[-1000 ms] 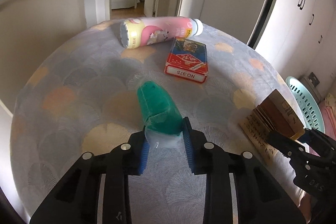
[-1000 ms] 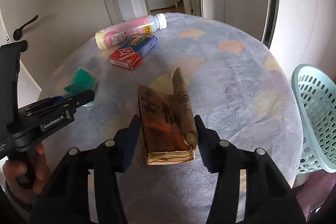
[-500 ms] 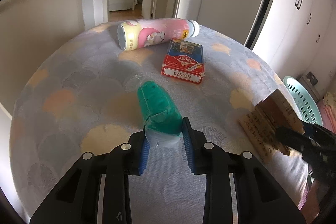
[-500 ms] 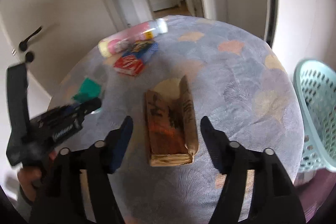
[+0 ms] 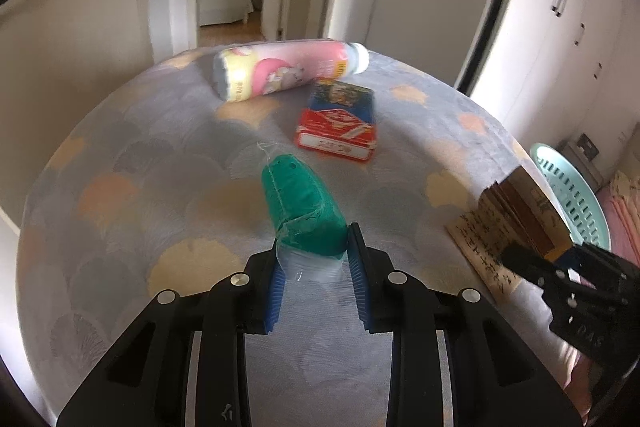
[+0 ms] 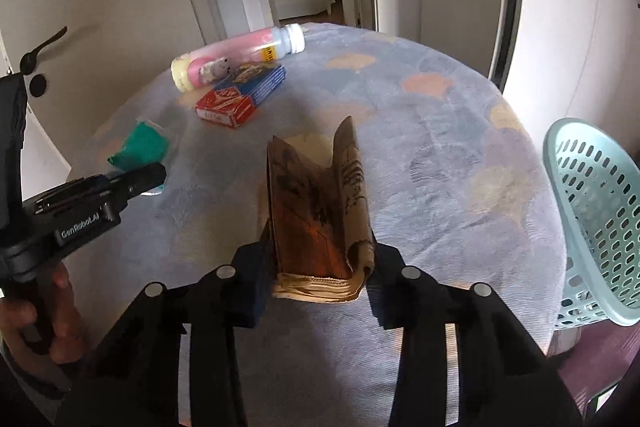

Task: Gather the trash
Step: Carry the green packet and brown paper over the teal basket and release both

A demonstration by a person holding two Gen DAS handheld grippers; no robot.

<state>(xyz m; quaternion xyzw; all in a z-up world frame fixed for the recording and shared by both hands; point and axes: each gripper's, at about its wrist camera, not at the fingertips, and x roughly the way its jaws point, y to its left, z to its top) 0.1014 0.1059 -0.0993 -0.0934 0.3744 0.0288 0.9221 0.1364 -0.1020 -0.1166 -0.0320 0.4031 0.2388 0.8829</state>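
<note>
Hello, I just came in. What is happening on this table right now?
A person is collecting trash from a round table with a hand-held gripper in each hand. The left hand-held gripper is shut on a green packet in clear wrap. The right hand-held gripper has just been closing and now clamps a folded brown paper wrapper. A pink bottle and a red and blue box lie untouched on the far side. A light green basket waits beside the table.

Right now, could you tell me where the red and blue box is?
The red and blue box lies flat on the table, just in front of the pink bottle and beyond the green packet.
</note>
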